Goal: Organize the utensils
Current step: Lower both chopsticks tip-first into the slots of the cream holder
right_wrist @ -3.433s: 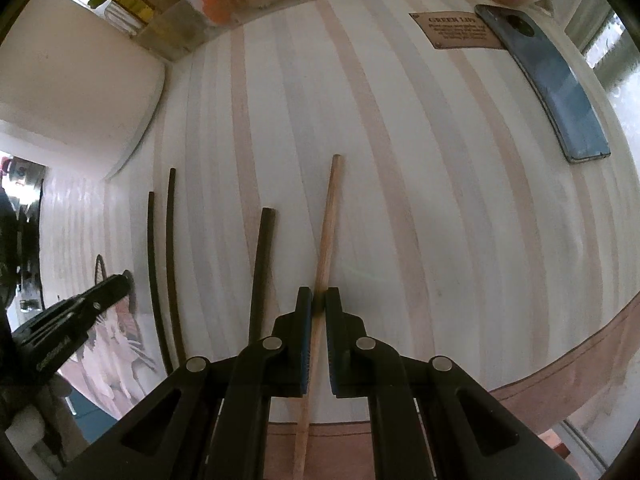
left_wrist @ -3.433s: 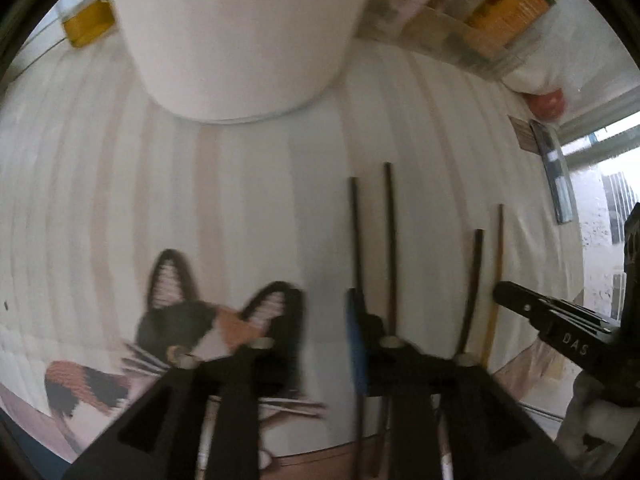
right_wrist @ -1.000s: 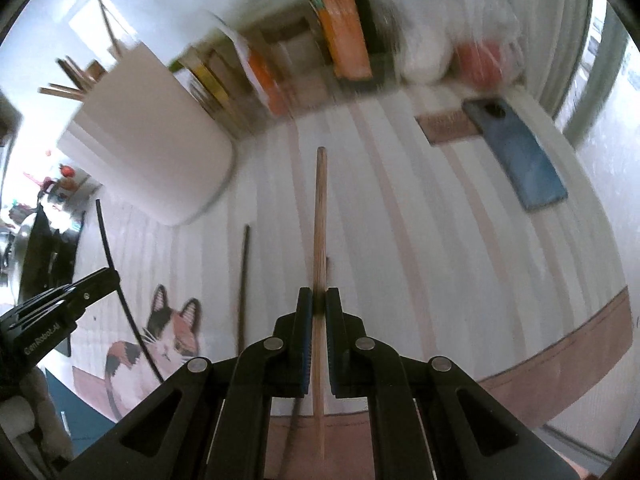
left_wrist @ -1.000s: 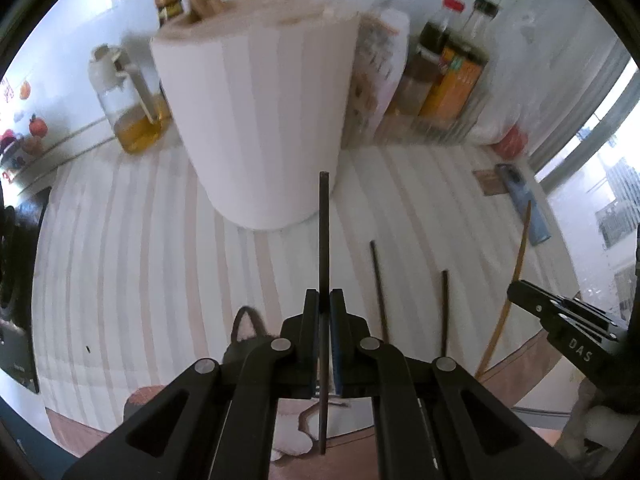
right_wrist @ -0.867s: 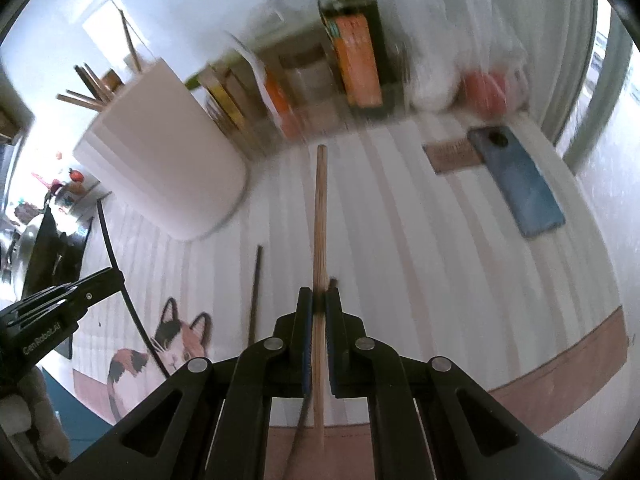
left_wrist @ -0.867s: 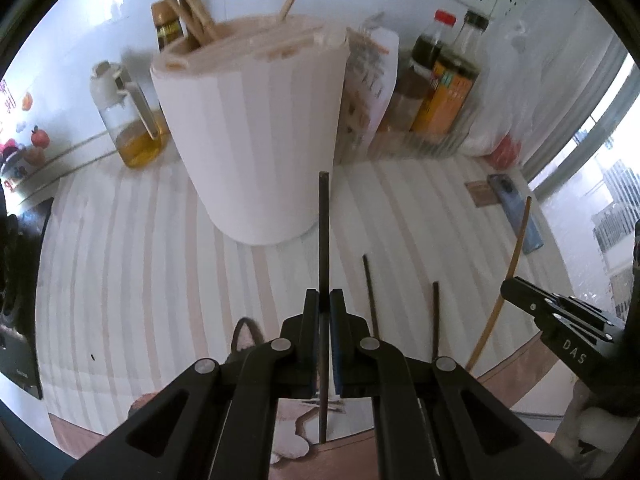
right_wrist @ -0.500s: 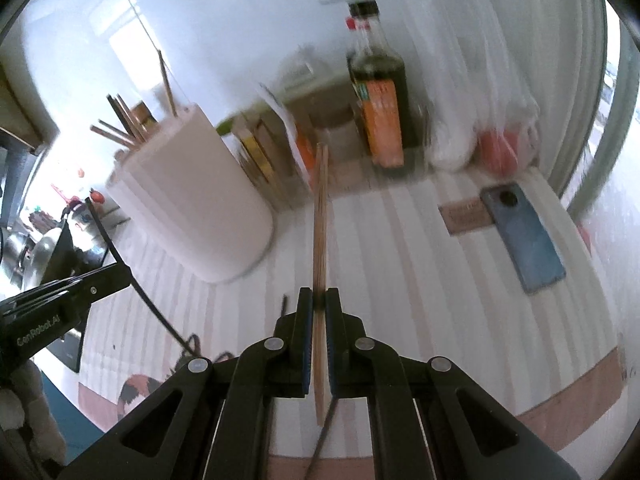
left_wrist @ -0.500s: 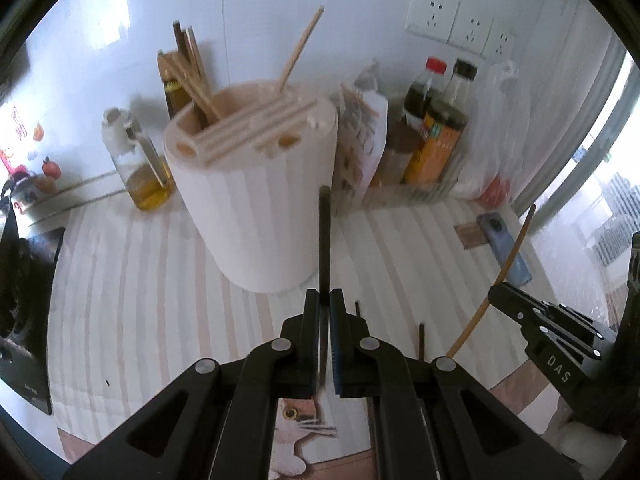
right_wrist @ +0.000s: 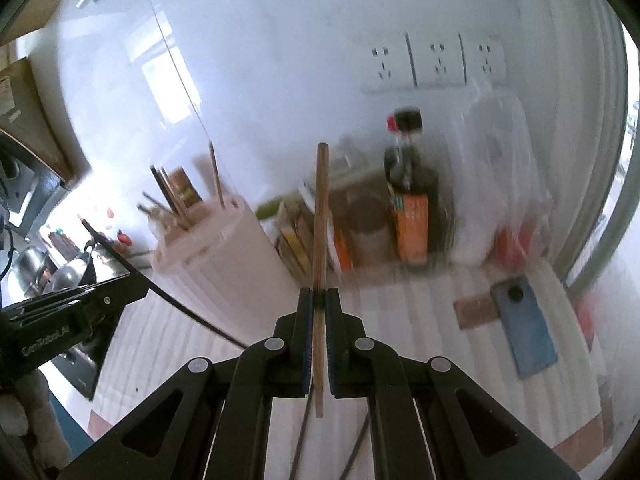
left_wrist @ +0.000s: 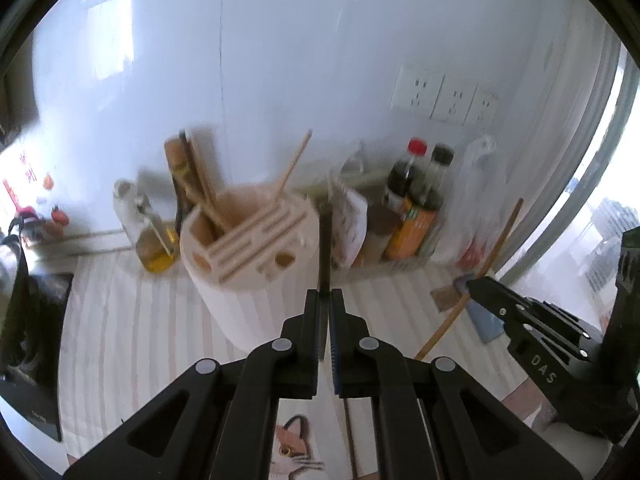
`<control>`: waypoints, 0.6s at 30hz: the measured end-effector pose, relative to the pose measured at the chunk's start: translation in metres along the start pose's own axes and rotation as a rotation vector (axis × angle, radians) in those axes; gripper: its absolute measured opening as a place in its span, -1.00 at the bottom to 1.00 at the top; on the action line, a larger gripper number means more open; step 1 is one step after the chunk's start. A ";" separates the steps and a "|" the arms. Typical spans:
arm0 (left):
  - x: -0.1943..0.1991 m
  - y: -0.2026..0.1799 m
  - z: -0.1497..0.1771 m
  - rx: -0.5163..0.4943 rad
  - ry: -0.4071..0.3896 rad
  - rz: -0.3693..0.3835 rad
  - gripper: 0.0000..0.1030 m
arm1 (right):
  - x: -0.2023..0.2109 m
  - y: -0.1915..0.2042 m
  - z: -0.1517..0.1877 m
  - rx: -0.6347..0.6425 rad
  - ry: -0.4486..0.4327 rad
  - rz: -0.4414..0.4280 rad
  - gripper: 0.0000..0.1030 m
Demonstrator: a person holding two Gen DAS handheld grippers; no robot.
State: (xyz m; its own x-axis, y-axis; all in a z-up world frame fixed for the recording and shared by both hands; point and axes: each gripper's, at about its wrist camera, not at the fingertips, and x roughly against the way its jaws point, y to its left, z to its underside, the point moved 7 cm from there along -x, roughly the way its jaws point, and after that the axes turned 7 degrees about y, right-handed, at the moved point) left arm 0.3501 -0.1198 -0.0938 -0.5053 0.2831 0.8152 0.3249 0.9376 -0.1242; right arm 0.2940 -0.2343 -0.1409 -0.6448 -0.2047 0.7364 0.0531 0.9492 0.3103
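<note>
Left hand-held gripper (left_wrist: 325, 300) is clamped on a dark chopstick (left_wrist: 324, 252), held pointing forward and up, its tip seen against the right rim of the white utensil holder (left_wrist: 240, 264) just ahead. Right hand-held gripper (right_wrist: 319, 300) is pinched on a light wooden chopstick (right_wrist: 321, 220), also forward and up; holder ahead-left of it. Striped tabletop (left_wrist: 120, 320) is seen below both.

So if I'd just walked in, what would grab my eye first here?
Probably the two black grippers, each clamped on one chopstick: the left gripper pinches a dark chopstick, the right gripper a light wooden chopstick. Behind them on the striped counter stands a pale round utensil holder with chopsticks already poking out.
</note>
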 end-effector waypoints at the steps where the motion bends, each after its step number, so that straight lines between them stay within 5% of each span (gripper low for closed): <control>1: 0.004 -0.002 -0.005 0.000 -0.009 0.006 -0.96 | 0.003 0.002 -0.008 0.005 -0.010 -0.007 -0.89; 18: 0.083 0.011 -0.122 0.025 -0.229 0.009 -0.97 | 0.053 0.034 -0.128 0.050 -0.183 -0.078 -0.89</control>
State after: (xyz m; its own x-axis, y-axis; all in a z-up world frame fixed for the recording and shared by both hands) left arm 0.4093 -0.1105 0.0418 -0.6715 0.3271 0.6649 0.3114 0.9388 -0.1474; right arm 0.3592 -0.2431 -0.0143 -0.7737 -0.2356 0.5881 -0.0377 0.9437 0.3285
